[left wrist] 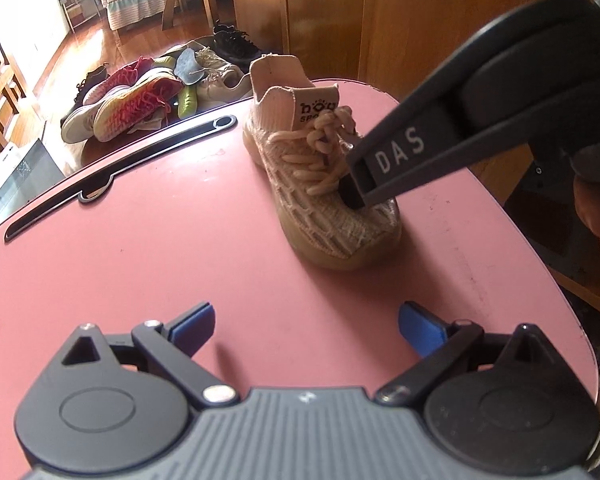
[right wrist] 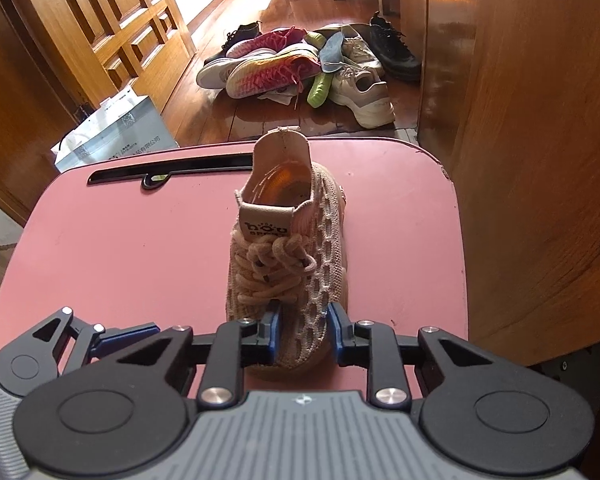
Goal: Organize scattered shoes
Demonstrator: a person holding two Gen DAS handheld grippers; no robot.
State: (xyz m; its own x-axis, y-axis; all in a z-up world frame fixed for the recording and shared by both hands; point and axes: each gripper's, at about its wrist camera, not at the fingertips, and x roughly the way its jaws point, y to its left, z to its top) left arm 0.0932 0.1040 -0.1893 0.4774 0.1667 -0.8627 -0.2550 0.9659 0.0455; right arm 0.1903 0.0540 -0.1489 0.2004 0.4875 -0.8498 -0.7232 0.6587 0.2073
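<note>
A small beige knit shoe (left wrist: 320,184) (right wrist: 288,264) stands upright on the pink table (left wrist: 160,260) (right wrist: 132,248), heel toward the far edge. My right gripper (right wrist: 305,322) is shut on the shoe's toe, a blue pad pressing each side. In the left wrist view the right gripper (left wrist: 354,190) reaches in from the right onto the toe. My left gripper (left wrist: 306,326) hovers open over bare table, nearer than the shoe, with nothing between its fingers. Part of the left gripper (right wrist: 100,340) shows at the lower left of the right wrist view.
A pile of several shoes (left wrist: 160,92) (right wrist: 300,64) lies on the wooden floor beyond the table. A black slot (left wrist: 120,172) (right wrist: 172,170) runs along the table's far side. A white paper bag (right wrist: 112,136) stands left; a wooden cabinet (right wrist: 540,160) is close on the right.
</note>
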